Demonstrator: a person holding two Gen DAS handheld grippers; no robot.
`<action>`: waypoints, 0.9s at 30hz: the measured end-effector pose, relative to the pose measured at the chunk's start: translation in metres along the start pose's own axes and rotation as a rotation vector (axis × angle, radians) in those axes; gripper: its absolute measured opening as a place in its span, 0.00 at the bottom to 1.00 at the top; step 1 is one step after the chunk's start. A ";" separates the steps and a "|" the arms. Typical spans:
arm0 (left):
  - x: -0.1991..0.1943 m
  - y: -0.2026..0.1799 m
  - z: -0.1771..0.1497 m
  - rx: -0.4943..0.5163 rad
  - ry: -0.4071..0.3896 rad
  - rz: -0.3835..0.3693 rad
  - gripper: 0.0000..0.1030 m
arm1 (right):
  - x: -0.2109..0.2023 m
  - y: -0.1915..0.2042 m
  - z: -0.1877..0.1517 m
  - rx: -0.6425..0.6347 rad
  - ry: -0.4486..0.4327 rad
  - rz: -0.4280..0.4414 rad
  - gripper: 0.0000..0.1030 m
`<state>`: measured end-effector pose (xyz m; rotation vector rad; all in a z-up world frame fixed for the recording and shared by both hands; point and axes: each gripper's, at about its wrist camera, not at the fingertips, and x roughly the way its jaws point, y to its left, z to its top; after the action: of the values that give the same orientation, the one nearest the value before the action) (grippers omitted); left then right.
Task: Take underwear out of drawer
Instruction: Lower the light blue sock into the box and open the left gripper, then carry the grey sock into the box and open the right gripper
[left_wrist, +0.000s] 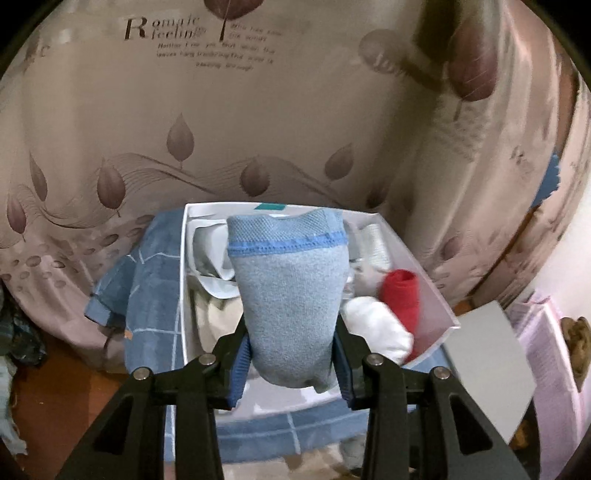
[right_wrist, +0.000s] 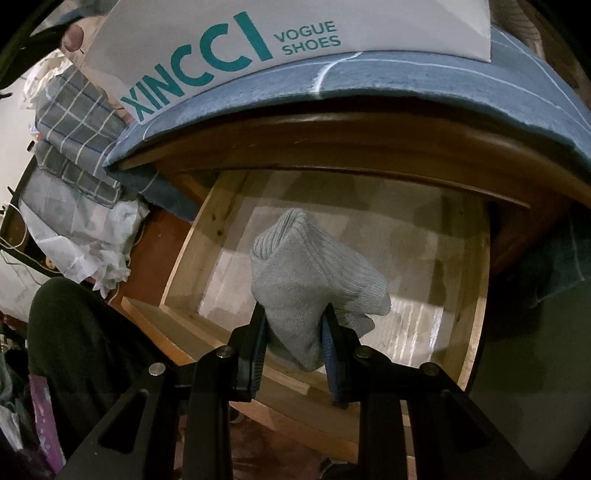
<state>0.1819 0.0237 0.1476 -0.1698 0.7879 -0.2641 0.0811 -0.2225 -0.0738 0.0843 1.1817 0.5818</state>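
In the left wrist view my left gripper (left_wrist: 293, 363) is shut on a rolled light-blue garment (left_wrist: 291, 295) with a brighter blue stitched band, held up over a white shoe box (left_wrist: 424, 273). Inside the box lie a red roll (left_wrist: 400, 293), a white roll (left_wrist: 380, 328) and other pale folded pieces. In the right wrist view my right gripper (right_wrist: 295, 350) is shut on a folded grey ribbed garment (right_wrist: 314, 280), held above the open wooden drawer (right_wrist: 192, 251). The drawer bottom that shows is lined with pale paper; no other clothing shows in it.
The shoe box (right_wrist: 207, 44), printed with teal letters, stands on a blue checked cloth (right_wrist: 406, 77) over the cabinet top. A leaf-patterned curtain (left_wrist: 221, 140) hangs behind. Folded plaid cloth and crumpled paper (right_wrist: 81, 236) lie at the left. A dark sleeve (right_wrist: 74, 332) is lower left.
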 end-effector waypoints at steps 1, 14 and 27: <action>0.007 0.003 0.001 0.000 0.010 0.003 0.37 | 0.000 0.001 0.000 0.001 0.000 0.001 0.24; 0.043 0.025 0.003 -0.016 0.046 0.110 0.50 | 0.003 -0.001 0.000 0.012 0.012 0.001 0.24; -0.013 0.017 -0.006 0.000 -0.112 0.151 0.60 | 0.002 -0.001 0.000 0.018 0.011 0.009 0.24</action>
<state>0.1712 0.0433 0.1481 -0.1229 0.6859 -0.1114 0.0824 -0.2220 -0.0761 0.1021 1.1979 0.5797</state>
